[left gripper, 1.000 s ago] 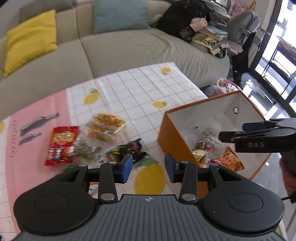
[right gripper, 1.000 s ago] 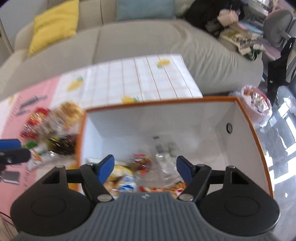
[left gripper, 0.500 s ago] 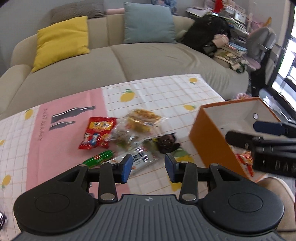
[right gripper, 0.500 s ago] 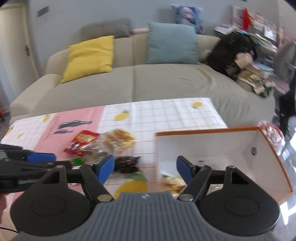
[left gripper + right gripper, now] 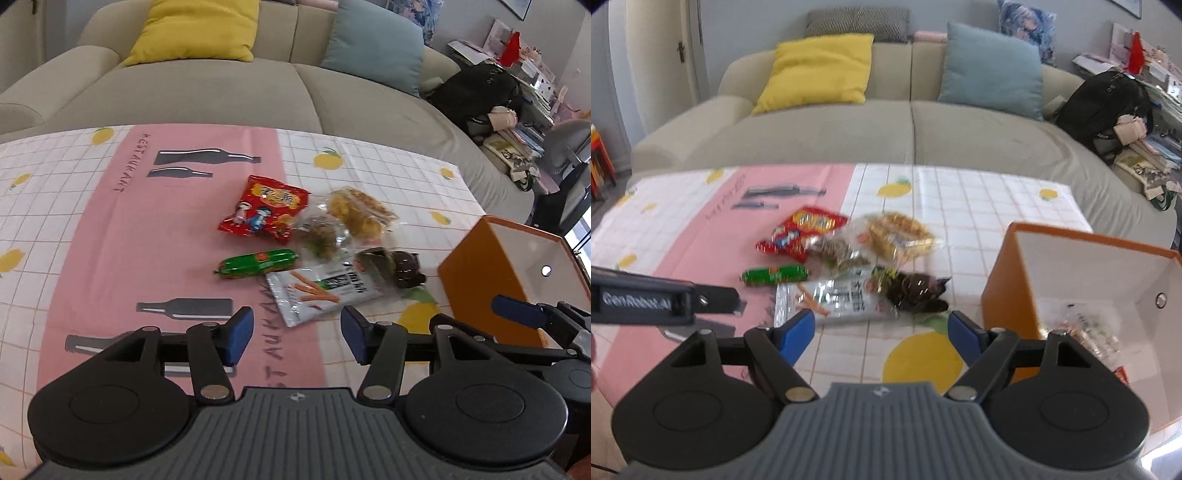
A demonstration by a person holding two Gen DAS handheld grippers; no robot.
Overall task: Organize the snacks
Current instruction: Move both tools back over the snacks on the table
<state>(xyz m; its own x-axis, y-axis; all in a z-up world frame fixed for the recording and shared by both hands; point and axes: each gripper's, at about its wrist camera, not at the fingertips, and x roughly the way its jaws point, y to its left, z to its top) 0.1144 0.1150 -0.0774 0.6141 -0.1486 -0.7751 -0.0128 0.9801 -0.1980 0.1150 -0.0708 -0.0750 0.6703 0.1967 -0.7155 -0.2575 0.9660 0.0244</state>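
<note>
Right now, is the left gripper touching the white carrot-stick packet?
Apart. In the left wrist view, the left gripper has open, empty jaws, and bare tablecloth shows between its fingertips and the white packet.

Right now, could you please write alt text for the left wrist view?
The open, empty left gripper hovers above loose snack packets on a tablecloth: a white one nearest, a green sausage, a red bag.

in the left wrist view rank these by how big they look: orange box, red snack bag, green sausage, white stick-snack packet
Largest to smallest as they appear:
1. orange box, though cut off by the gripper
2. white stick-snack packet
3. red snack bag, close to the packet, and farther from the camera, so that order is unsure
4. green sausage
</note>
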